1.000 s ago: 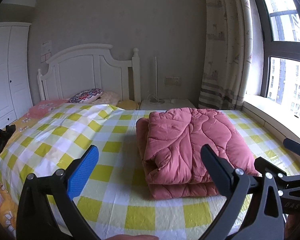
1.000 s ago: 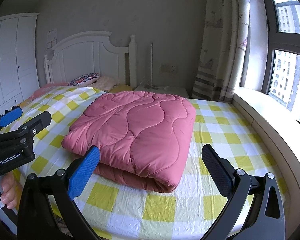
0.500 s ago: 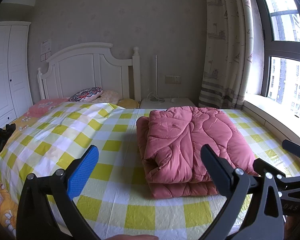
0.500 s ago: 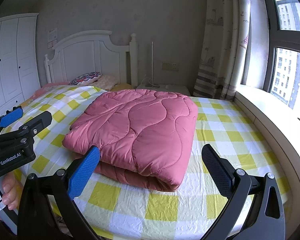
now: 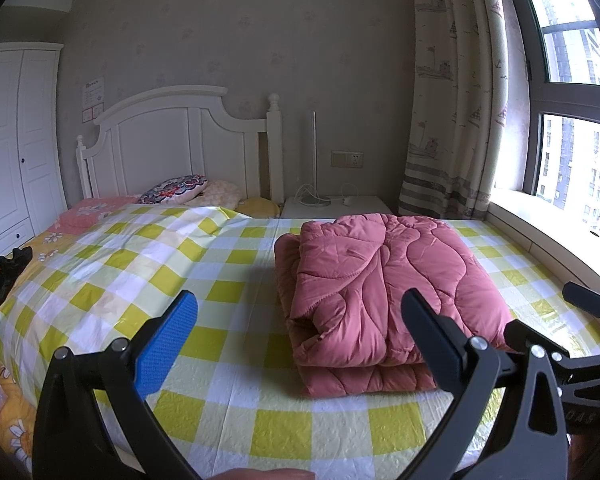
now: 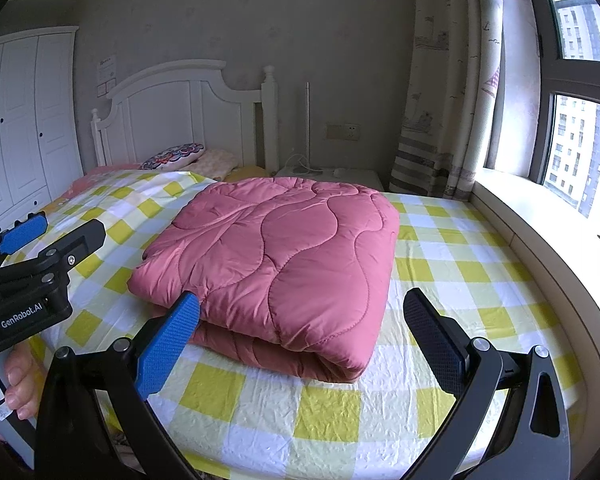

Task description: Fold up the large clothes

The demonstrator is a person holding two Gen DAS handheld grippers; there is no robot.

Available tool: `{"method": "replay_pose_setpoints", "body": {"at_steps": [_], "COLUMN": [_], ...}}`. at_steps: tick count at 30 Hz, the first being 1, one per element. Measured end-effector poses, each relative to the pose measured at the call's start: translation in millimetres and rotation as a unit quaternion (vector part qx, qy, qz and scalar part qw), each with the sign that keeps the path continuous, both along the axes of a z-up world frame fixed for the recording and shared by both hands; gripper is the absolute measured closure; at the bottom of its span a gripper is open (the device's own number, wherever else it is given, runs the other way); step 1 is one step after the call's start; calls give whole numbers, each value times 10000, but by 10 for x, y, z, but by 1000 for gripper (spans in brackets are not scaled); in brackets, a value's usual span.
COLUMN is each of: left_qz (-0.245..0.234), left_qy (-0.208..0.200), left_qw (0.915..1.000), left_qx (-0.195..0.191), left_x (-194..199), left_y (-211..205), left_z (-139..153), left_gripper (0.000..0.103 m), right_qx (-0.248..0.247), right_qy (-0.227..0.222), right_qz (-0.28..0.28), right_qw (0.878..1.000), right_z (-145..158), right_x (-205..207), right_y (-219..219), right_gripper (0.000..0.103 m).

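Observation:
A pink quilted blanket [image 5: 384,288] lies folded into a thick rectangle on the yellow-and-white checked bed [image 5: 148,264]. In the right wrist view the same folded blanket [image 6: 276,256] fills the middle of the bed [image 6: 452,256]. My left gripper [image 5: 300,336] is open and empty, held above the bed's near edge, left of the blanket's front corner. My right gripper [image 6: 302,336] is open and empty too, hovering just short of the blanket's near folded edge. The left gripper [image 6: 48,236] shows at the left of the right wrist view, held by a hand [image 6: 18,384].
A white headboard [image 5: 172,148] and pillows [image 5: 176,190] stand at the far end. A white nightstand [image 5: 336,204] with a lamp pole sits beside it. A curtain [image 5: 448,100], window sill [image 6: 540,216] and window run along the right. White wardrobe [image 5: 8,140] at left.
Both grippers have risen and drawn back slightly from the bed; the blanket sits a little lower in both views. The blanket itself has not moved.

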State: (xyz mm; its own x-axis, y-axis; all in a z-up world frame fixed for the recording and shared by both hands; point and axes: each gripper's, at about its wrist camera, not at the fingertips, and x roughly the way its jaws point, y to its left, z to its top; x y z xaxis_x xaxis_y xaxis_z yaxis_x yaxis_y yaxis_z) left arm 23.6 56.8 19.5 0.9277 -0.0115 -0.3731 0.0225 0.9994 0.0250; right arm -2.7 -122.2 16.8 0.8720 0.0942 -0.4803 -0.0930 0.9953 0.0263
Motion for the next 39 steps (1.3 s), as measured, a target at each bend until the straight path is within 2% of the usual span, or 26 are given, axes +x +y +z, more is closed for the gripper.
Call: {"method": "replay_pose_setpoints", "body": {"at_steps": [39], "left_qz": [32], "left_qy": [-15], "left_qw": [10000], "left_qx": [23], "left_x": [-23], "left_y": [36], "left_z": [-38], "left_gripper": [2], "right_qx": [29], "right_qy": [9], "right_qz": [55], "right_qw": [10000], "right_z": [-29], "right_x": [6], "right_y": [50], "right_gripper": [5]}}
